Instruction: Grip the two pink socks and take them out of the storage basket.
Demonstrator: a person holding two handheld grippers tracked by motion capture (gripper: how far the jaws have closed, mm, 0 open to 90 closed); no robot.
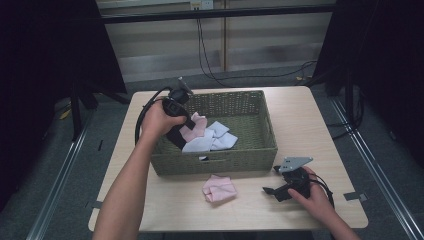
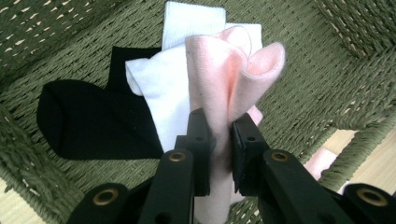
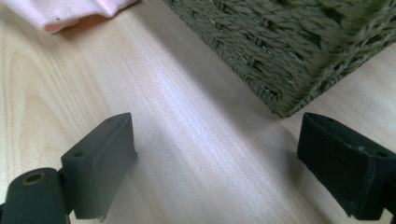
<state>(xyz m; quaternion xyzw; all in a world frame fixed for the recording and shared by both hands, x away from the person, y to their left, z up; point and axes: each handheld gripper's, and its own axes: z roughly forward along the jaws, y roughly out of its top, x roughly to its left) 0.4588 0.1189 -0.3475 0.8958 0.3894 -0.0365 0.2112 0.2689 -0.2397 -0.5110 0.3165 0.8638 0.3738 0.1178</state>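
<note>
Left tongs point(image 2: 219, 130) are pinched tight on a bunched-up fold of the pink sock point(image 2: 233, 74), holding it just above the heap inside the basket point(image 1: 215, 162), toward its left end. If I were doing this lift I'd go straight up and slow, because the white sock point(image 2: 159, 88) is lying right against the pink one and ribbed knit like that loves to cling and drag a neighbour along; I'd also clear the basket's front rim before swinging out toward the second pink sock point(image 1: 219, 188), which sits on the tabletop point(image 1: 310, 115) just in front of the basket. The black sock point(image 2: 88, 121) lies flat on the basket floor, left of the white one in the left gripper view. All soft, floppy cotton-looking stuff, so the grip only holds where it's pinched and the rest will droop. Basket itself is stiff olive woven cord, rectangular, rough enough to snag a loose thread. Right tongs point(image 1: 274, 186) rest wide open and empty on the tabletop off the basket's front right corner.
</note>
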